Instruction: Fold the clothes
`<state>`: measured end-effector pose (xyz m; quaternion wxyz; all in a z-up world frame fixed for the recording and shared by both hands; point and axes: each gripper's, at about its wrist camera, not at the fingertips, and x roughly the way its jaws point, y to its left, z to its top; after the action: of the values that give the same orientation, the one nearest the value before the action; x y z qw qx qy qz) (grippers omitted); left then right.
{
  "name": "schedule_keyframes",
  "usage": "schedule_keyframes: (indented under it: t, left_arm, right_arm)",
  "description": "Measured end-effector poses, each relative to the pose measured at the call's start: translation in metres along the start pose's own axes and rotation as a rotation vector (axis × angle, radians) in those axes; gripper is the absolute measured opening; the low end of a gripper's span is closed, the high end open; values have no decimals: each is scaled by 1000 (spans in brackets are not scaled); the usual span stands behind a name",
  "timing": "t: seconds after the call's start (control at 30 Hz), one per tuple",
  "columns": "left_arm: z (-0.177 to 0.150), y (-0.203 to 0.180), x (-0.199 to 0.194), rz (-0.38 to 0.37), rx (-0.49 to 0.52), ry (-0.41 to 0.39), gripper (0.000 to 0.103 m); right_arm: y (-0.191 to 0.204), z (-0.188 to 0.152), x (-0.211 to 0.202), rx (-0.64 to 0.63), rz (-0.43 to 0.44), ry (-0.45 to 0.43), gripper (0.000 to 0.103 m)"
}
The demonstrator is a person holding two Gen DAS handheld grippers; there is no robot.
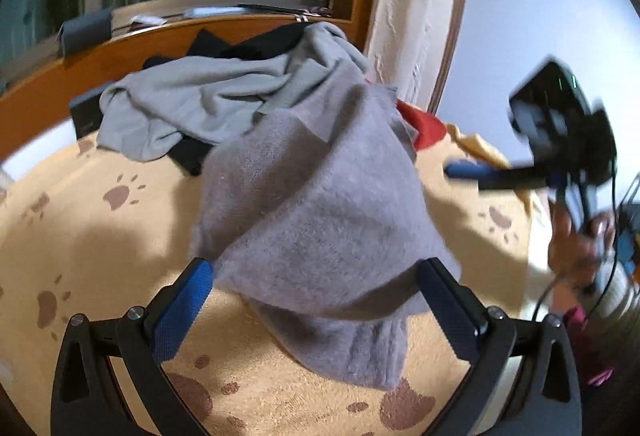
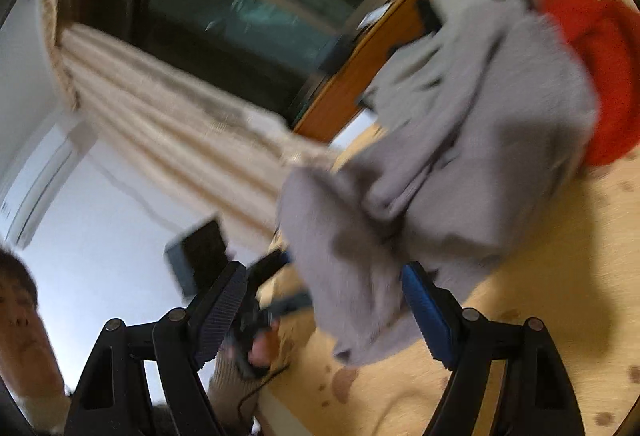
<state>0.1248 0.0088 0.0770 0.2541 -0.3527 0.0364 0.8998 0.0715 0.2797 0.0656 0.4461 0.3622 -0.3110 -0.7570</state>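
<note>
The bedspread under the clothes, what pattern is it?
Tan bedspread with brown paw prints, clearest in the left wrist view.

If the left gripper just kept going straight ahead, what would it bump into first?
Most likely the fuzzy grey garment. It already hangs between the open fingers of the left gripper and fills the view ahead. Behind it lies the paw-print blanket. Depth is hard to judge through the blur.
</note>
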Motion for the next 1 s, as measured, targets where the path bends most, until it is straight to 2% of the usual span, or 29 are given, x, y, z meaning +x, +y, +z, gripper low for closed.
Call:
schedule_keyframes:
  t: [0.13,0.3,0.37,0.43,0.53,0.67,0.73,0.83,1.0]
  left_arm:
    - [-3,-4,-4,-31,20,0,103]
    - [-11,-13,-9,-62,81,-3,103]
    - [-16,-17,-11,-72,112,-4,103]
    - [-22,-21,-14,-63,144,-4,103]
    - [-25,-22,-17,-21,171,-4,103]
    - [-34,-8,-37,44,157,-43,103]
    - [-39,3,-46,47,123,-49,103]
    - [-44,17,-56,25,60,-59,103]
    - [-41,31,-56,7,-24,-54,103]
  right_arm:
    - [12,22,1,-27,-47,-62,82]
    - [8,50,36,90,109,-52,82]
    - [11,54,53,88,127,-22,82]
    - [20,52,71,53,163,45,82]
    - [34,44,95,-27,211,190,82]
    - [42,21,112,-131,125,369,82]
    - [37,6,107,-165,84,437,82]
    - [30,-17,93,-220,31,510,82]
    - [30,-42,80,-267,7,561,82]
